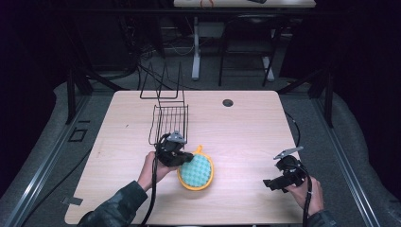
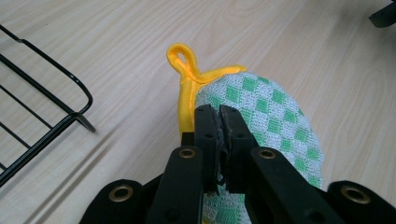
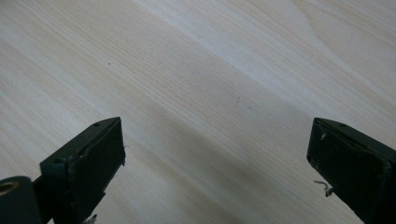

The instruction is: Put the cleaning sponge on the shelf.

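1. Left gripper (image 2: 219,114) is clamped on the pot holder (image 1: 197,171), jaws pinching the checked cloth near its yellow edge, just below the hanging loop (image 2: 181,59). That is probably the easiest spot to lift from.
2. Pot holder lies flat on the table (image 1: 246,137), just beside the wire rack (image 1: 169,124), which looks like the likely destination.
3. Right gripper (image 1: 278,182) has its jaws spread wide, holding nothing, over bare wood well apart from the cloth. Looks parked out of the way.
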The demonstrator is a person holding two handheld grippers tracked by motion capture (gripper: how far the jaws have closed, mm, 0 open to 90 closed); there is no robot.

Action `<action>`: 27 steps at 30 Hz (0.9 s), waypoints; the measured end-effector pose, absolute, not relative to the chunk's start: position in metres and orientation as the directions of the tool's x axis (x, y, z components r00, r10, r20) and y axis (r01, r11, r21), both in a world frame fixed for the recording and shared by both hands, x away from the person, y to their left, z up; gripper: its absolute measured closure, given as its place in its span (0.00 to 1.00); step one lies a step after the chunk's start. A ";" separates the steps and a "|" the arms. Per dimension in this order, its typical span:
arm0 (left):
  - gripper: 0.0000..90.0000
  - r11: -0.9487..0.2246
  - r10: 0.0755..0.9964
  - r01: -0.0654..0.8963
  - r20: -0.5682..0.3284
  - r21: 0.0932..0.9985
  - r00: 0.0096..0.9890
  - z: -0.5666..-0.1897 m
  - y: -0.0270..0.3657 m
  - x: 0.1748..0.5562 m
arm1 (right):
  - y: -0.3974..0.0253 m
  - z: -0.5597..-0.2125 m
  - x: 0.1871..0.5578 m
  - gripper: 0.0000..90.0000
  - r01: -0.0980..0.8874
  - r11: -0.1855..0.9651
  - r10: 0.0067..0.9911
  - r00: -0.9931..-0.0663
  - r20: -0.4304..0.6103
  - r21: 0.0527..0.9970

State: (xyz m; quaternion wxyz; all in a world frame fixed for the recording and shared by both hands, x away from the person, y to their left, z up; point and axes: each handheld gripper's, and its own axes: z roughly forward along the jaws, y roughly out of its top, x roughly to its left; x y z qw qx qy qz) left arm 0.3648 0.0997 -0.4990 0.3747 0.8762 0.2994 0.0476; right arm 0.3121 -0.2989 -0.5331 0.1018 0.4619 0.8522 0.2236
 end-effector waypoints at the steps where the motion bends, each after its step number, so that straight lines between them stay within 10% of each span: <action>1: 0.96 -0.540 0.562 0.489 -0.139 0.685 0.815 -0.498 0.101 0.365 | -0.299 -0.533 0.312 0.04 0.742 0.473 0.833 -0.553 0.033 0.475; 27: 0.97 -0.470 0.611 0.499 -0.139 0.728 0.779 -0.480 0.130 0.369 | -0.299 -0.533 0.312 0.04 0.744 0.474 0.834 -0.551 0.032 0.470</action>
